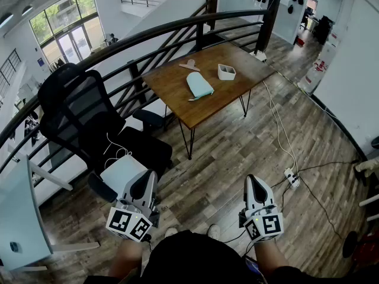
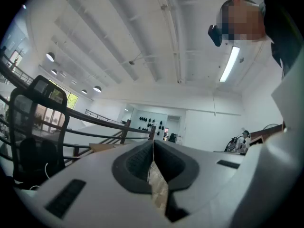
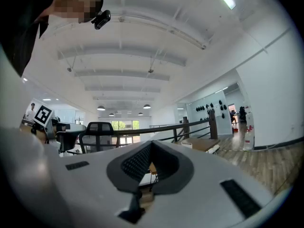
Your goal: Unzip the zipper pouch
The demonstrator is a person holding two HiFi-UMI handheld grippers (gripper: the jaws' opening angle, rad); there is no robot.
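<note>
White-and-grey plastic left tongs (image 1: 144,188): pressed together, nothing between them, held low in front of the person. Right tongs (image 1: 256,187): likewise pressed together and empty.

Pale teal fabric zipper pouch (image 1: 199,84): lies flat on the brown wooden worktop (image 1: 172,87), well apart from both tongs across the plank floor. The zip looks closed, though it is too small to be sure. White open box (image 1: 226,71): near the pouch.

Black mesh office chair (image 1: 74,108): left of the path. White power strip with cables (image 1: 292,177): right of it.

Risks: a cable could catch a foot on the approach. The loose pouch could slide if its pull is tugged while unpinned.
</note>
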